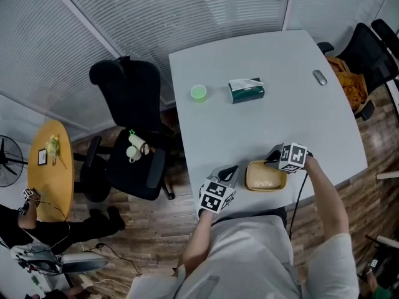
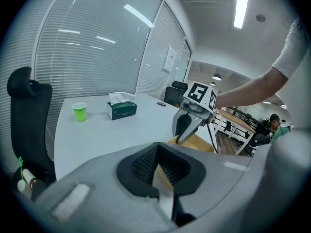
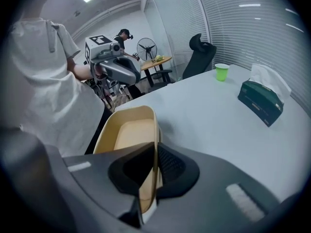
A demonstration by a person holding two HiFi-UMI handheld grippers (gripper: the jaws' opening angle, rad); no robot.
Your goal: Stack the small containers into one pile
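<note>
Office (swivel chair point(image 1: 128, 129), blinds point(image 1: 187, 11), meeting table point(image 1: 262, 123))

The left forearm point(image 1: 198, 242) and right forearm point(image 1: 325, 198) both reach forward from the torso, angled in toward each other. The left gripper point(image 1: 230, 172) has its jaws clamped on one end wall of the tan container point(image 1: 265, 177). The right gripper point(image 1: 272, 158) faces it, pinching the opposite rim between its pads.
</note>
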